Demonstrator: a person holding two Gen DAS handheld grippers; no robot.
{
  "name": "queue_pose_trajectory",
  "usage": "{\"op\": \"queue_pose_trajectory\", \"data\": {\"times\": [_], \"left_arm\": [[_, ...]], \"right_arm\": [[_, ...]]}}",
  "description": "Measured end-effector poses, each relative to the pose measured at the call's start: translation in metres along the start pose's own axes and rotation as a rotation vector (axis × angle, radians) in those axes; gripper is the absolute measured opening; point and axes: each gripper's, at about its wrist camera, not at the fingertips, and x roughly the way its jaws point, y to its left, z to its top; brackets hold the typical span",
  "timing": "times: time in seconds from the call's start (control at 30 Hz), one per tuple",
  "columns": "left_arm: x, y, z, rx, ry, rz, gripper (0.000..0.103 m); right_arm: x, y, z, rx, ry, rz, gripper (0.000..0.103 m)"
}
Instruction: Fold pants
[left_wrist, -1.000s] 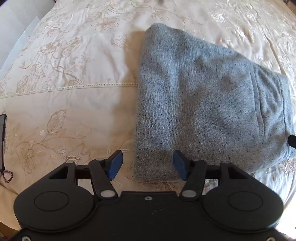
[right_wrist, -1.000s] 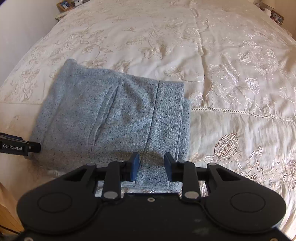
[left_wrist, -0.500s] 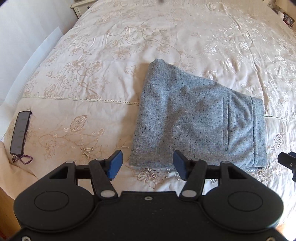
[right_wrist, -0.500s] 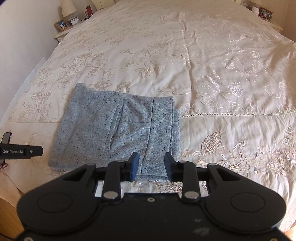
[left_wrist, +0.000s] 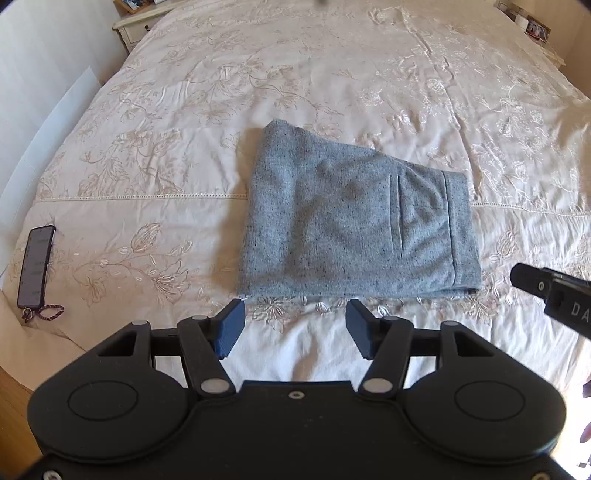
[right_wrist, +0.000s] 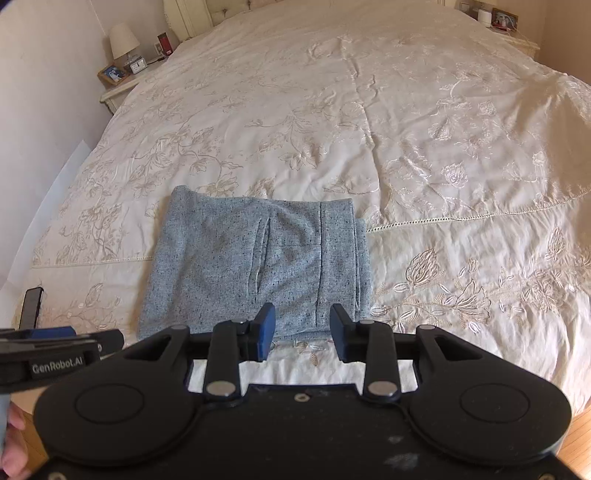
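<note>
Grey speckled pants (left_wrist: 354, 225) lie folded into a compact rectangle on the cream embroidered bedspread (left_wrist: 332, 74), waistband and pocket slit toward the right. The same folded pants (right_wrist: 255, 266) sit left of centre in the right wrist view. My left gripper (left_wrist: 295, 328) hovers open above the bed, short of the pants' near edge, nothing between its blue pads. My right gripper (right_wrist: 302, 330) hangs above the near right corner of the pants; its jaws are opening and hold nothing. Each gripper shows at the edge of the other's view.
A dark phone (left_wrist: 36, 266) with a cord loop lies at the bed's left edge. A nightstand (right_wrist: 122, 81) with a lamp, clock and photo frame stands at the far left; another nightstand (right_wrist: 509, 33) at the far right. Wooden floor shows below the bed's near edge.
Both grippers have risen and drawn back from the pants, so the pants look smaller and more of the bed shows. The right jaws have widened slightly. The pants lie still.
</note>
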Motion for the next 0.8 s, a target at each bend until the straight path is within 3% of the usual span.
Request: {"op": "queue_pose_trajectory", "data": {"times": [0.07,0.17,0.3,0.47,0.63,0.8], "left_arm": [[0.002,0.004,-0.004,-0.002,-0.008,0.013,0.063],[0.016,0.016,0.002,-0.023,-0.02,-0.041,0.063],[0.052,0.029,0.021,-0.043,0.0,-0.079,0.063],[0.106,0.039,0.047,-0.043,0.026,-0.038,0.063],[0.158,0.042,0.069,-0.03,0.072,-0.023,0.063],[0.187,0.05,0.078,0.001,0.091,-0.038,0.068]], "right_arm": [[-0.004,-0.001,-0.003,0.032,-0.028,0.017,0.035],[0.005,-0.004,-0.005,0.018,-0.091,0.011,0.036],[0.042,-0.019,0.005,-0.018,-0.121,-0.023,0.037],[0.108,-0.055,0.028,0.05,-0.031,-0.007,0.038],[0.178,-0.081,0.043,0.008,0.124,0.04,0.04],[0.203,-0.097,0.045,0.024,0.153,0.101,0.045]]}}
